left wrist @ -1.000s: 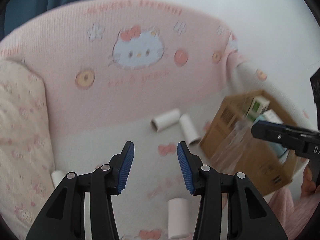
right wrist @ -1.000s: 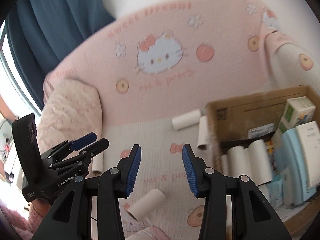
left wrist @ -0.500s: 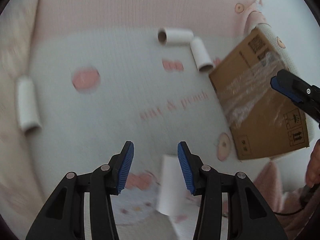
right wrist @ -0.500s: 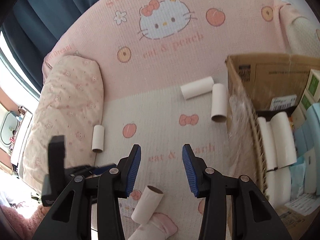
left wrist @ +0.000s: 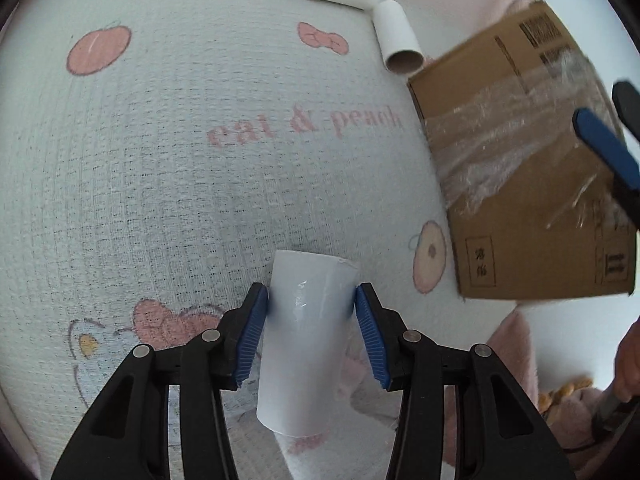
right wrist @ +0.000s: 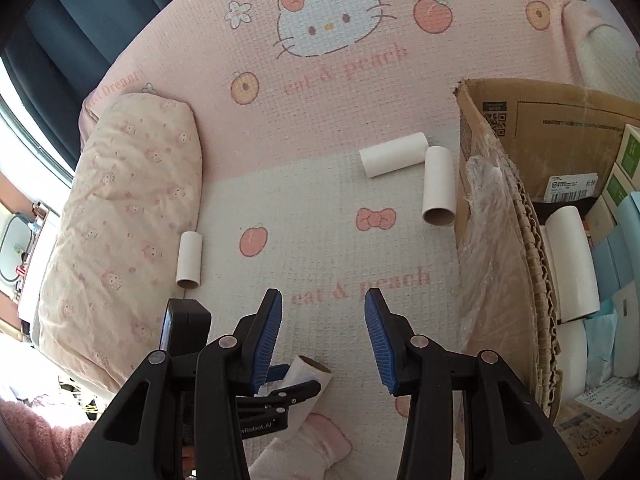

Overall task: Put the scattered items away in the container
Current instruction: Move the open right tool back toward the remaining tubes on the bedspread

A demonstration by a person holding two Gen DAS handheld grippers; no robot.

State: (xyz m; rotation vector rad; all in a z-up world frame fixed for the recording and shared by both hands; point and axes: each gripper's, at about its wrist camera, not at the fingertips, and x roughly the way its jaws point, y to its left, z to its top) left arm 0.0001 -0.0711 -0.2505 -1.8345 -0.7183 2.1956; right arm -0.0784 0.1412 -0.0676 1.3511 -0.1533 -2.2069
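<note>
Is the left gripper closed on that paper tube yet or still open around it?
Closed on it. In the left wrist view both blue pads of the left gripper press the sides of the paper tube.

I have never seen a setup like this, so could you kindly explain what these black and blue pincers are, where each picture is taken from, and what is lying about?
These are not robot arms. A person holds one two-finger gripper in each hand, and a fisheye camera on each looks forward along its fingers, hence the rounded pictures.

In the left wrist view, the left gripper has its blue pads on either side of a white cardboard tube lying on the blanket; whether it is squeezing yet is unclear. The same tube appears low in the right wrist view.

The right gripper is open and holds nothing. Its view shows two tubes lying beside the cardboard box, another tube by the pillow, and tubes already inside the box.
</note>
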